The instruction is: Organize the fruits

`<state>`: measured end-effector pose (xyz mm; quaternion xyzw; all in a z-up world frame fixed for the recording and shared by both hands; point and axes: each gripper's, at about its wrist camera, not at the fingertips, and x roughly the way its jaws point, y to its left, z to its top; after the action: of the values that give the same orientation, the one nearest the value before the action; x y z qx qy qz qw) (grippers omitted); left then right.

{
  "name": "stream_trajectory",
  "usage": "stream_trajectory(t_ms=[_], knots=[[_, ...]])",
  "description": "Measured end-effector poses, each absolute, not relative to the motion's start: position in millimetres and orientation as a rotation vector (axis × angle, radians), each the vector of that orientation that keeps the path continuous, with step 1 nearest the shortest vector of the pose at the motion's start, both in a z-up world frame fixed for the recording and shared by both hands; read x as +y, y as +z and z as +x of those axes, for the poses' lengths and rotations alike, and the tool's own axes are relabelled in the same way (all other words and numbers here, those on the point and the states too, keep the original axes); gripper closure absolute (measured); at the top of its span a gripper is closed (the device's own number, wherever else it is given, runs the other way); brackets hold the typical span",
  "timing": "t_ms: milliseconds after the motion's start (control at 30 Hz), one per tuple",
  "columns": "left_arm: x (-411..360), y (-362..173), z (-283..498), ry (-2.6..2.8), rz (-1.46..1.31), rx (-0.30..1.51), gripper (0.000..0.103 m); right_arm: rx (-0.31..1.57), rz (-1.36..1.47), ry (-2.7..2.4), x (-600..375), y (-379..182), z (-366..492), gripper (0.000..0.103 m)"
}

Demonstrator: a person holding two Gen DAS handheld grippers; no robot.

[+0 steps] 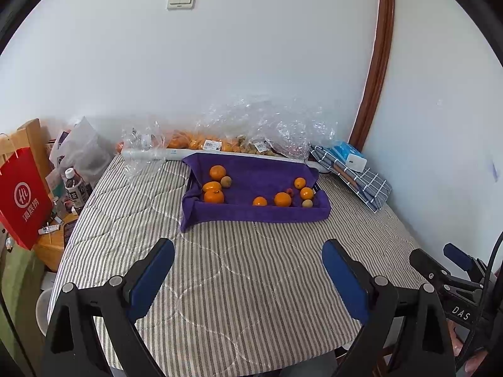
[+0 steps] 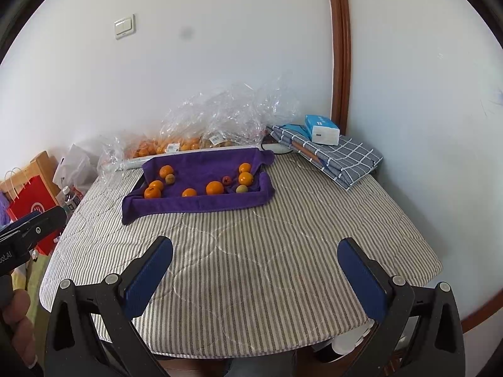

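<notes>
One striped quilted table cover (image 1: pixel 239 282) fills most of both views. Toward its far side sits a tray lined with a purple towel (image 1: pixel 251 216), and beyond that, against the wall, lie clear plastic bags of fruit (image 1: pixel 217 144). Both claws are spread wide and hold nothing: the left gripper (image 1: pixel 248 251) and the right gripper (image 2: pixel 254 249) hover above the cover's near edge, well apart from the tray. Orange fruits (image 1: pixel 282 199) and a few smaller brownish ones (image 1: pixel 225 181) lie scattered on the towel.

Left gripper (image 1: pixel 248 251), right gripper (image 2: pixel 255 249): black frames, blue pads, silver screws.
</notes>
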<state>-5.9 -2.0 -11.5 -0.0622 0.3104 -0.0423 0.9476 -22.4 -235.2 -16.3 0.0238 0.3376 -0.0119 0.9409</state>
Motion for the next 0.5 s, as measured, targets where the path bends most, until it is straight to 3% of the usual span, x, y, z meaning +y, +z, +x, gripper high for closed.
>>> stream_trajectory(t_ms=[500], knots=[[0.0,-11.7,-6.0,-0.085,-0.129,0.631,0.008,0.690,0.046,-0.023,-232.9,-16.6,-21.8,0.000]])
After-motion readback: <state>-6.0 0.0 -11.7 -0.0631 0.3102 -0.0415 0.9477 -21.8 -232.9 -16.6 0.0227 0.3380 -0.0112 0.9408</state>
